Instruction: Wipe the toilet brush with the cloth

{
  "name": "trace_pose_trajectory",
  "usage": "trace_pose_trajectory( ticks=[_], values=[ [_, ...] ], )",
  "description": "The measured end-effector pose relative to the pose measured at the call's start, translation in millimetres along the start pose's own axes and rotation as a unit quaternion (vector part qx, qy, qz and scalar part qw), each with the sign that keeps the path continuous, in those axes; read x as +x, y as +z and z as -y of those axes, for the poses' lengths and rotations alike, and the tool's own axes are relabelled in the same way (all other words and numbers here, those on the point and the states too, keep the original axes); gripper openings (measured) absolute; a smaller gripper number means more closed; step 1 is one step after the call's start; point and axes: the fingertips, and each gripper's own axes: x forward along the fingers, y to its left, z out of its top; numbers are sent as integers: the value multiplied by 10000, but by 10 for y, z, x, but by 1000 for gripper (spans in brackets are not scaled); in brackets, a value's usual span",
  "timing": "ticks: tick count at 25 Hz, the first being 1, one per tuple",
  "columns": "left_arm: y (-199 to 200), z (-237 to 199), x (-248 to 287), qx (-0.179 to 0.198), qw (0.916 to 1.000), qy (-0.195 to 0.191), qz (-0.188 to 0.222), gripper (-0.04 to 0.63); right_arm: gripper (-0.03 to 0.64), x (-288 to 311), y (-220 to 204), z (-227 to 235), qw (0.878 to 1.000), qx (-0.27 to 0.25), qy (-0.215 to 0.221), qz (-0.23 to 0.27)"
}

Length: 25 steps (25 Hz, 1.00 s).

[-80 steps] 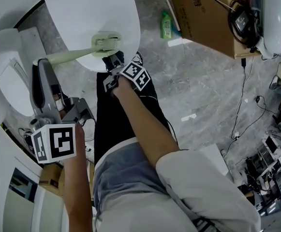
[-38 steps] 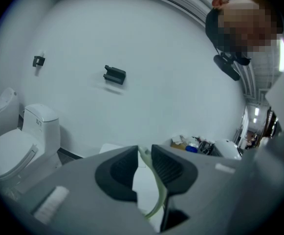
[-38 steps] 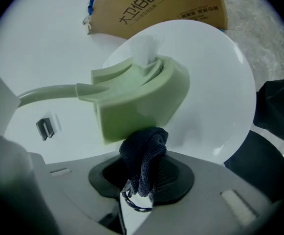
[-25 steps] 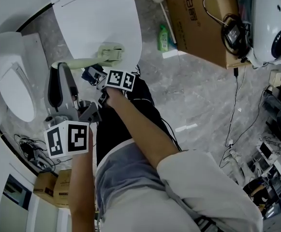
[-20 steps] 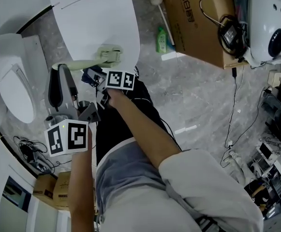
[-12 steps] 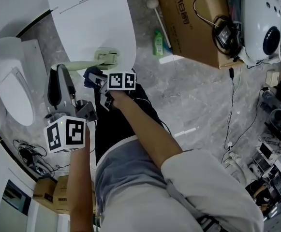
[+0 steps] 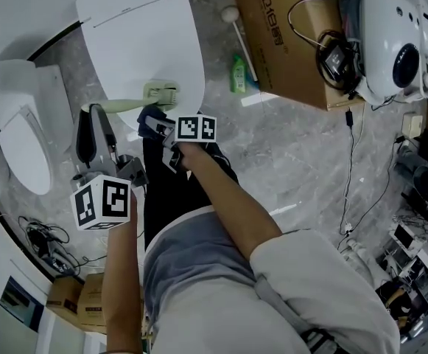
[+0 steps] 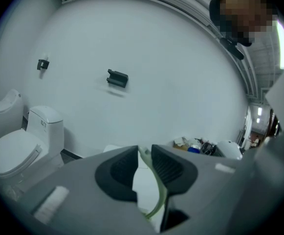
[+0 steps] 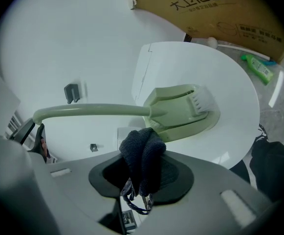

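Under you, the grey marbled floor (image 7: pixel 302 153) carries a closed white toilet (image 7: pixel 144 43), with a second toilet (image 7: pixel 11 150) at your left. A cardboard box (image 7: pixel 283 43), a green bottle (image 7: pixel 238 74) just beside it, and a thin cable (image 7: pixel 355 161) lie on it too.

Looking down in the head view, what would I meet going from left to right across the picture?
White toilet → left tool → right tool → green bottle → cardboard box → white round machine.

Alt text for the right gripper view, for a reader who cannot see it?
The right gripper clamps a bunched dark blue cloth just under the head of a pale green toilet brush, whose handle runs off left. Behind them lie a white toilet lid, a cardboard box and a green bottle.
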Motion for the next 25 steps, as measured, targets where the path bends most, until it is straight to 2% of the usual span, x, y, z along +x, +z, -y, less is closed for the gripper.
trace_pose_trajectory(
  ticks=[15,18,25],
  values=[
    [28,24,24,30,10000,7,38,0,106,-266,83,178,9999,57,-137,28],
    [22,38,38,22,10000,6,40,0,106,-301,96,201,9997,-103,-211,-88],
    [41,12,63,47,10000,-5,25,0,106,-389,89,282,9942,-823,-541,-442]
  ],
)
